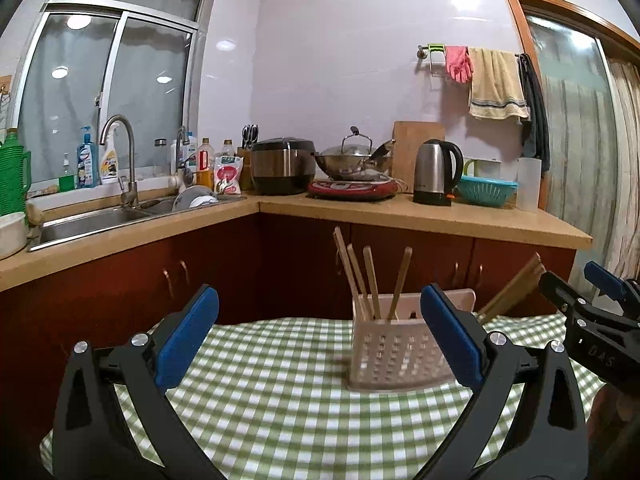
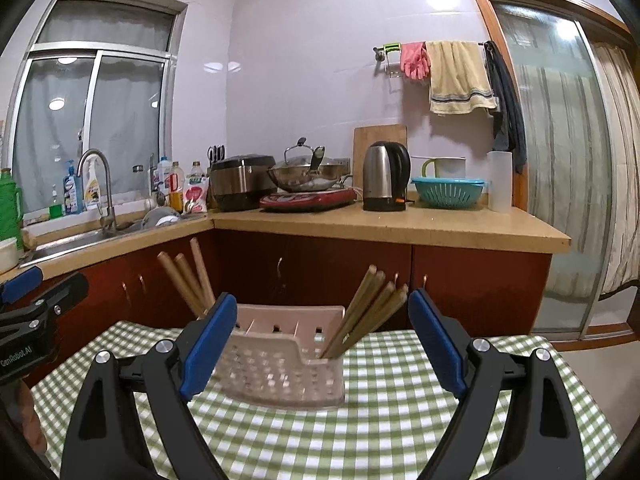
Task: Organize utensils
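We see both grippers spread, empty: left gripper, right gripper. Holder near table's far edge; chopsticks partly hidden.

Left wrist view: sits low behind own blue-padded fingers, faces forward across green-and-white checked tablecloth toward kitchen corner, perforated pale plastic utensil holder near, right of centre. Right wrist view: same low forward aim, holder left of centre, close. Both share holder, wooden chopsticks, tan countertop, steel kettle.
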A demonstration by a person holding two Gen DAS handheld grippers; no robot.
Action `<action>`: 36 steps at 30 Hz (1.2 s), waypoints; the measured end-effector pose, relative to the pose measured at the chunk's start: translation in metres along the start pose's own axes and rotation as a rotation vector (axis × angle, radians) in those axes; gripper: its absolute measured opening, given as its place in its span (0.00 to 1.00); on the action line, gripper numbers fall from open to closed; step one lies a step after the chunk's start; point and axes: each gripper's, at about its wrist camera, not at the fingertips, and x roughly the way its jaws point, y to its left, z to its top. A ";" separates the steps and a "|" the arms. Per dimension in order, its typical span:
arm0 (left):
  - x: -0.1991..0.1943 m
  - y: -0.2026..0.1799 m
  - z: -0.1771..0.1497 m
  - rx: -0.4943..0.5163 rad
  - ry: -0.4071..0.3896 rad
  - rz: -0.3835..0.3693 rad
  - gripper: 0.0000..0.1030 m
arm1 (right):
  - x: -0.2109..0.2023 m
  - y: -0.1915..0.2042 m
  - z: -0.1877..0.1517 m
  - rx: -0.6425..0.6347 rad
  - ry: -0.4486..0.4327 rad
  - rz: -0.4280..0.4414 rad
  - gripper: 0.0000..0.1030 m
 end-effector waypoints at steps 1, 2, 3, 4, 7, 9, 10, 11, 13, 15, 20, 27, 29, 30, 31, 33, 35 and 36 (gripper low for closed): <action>-0.005 0.001 -0.003 0.004 0.004 0.005 0.96 | -0.004 0.001 -0.002 -0.004 0.005 -0.002 0.82; -0.009 0.001 -0.005 0.007 0.006 0.008 0.96 | -0.009 0.003 -0.004 -0.005 0.009 -0.002 0.82; -0.014 0.002 -0.008 0.010 0.013 0.014 0.96 | -0.015 0.004 -0.006 -0.007 0.016 0.000 0.82; -0.019 0.003 -0.011 0.010 0.021 0.018 0.96 | -0.019 0.005 -0.009 -0.008 0.020 0.002 0.82; -0.033 0.006 -0.018 0.008 0.040 0.034 0.96 | -0.034 0.008 -0.014 -0.009 0.036 0.006 0.82; -0.042 0.008 -0.021 0.003 0.042 0.032 0.96 | -0.042 0.009 -0.016 -0.012 0.040 0.009 0.82; -0.046 0.009 -0.022 0.001 0.043 0.031 0.96 | -0.047 0.010 -0.016 -0.017 0.041 0.011 0.82; -0.050 0.010 -0.023 -0.002 0.045 0.027 0.96 | -0.050 0.011 -0.017 -0.020 0.042 0.011 0.82; -0.060 0.012 -0.025 -0.004 0.055 0.017 0.96 | -0.059 0.012 -0.017 -0.023 0.040 0.012 0.82; -0.069 0.014 -0.025 -0.005 0.057 0.015 0.96 | -0.068 0.012 -0.018 -0.019 0.041 0.015 0.83; -0.092 0.016 -0.023 -0.019 0.052 0.008 0.96 | -0.090 0.013 -0.018 -0.019 0.032 0.016 0.83; -0.113 0.011 -0.018 -0.011 0.039 -0.022 0.96 | -0.116 0.012 -0.014 -0.031 0.015 -0.008 0.83; -0.117 0.012 -0.017 -0.020 0.042 -0.031 0.96 | -0.122 0.011 -0.012 -0.029 0.010 -0.012 0.83; -0.119 0.013 -0.017 -0.028 0.042 -0.034 0.96 | -0.125 0.010 -0.011 -0.026 0.004 -0.013 0.83; -0.122 0.013 -0.017 -0.033 0.040 -0.036 0.96 | -0.128 0.010 -0.011 -0.025 0.000 -0.016 0.83; -0.127 0.014 -0.017 -0.032 0.031 -0.037 0.96 | -0.133 0.011 -0.010 -0.029 -0.008 -0.019 0.83; -0.132 0.013 -0.017 -0.026 0.025 -0.038 0.96 | -0.137 0.011 -0.010 -0.032 -0.016 -0.020 0.83; -0.134 0.012 -0.017 -0.023 0.023 -0.040 0.96 | -0.139 0.012 -0.010 -0.033 -0.020 -0.021 0.83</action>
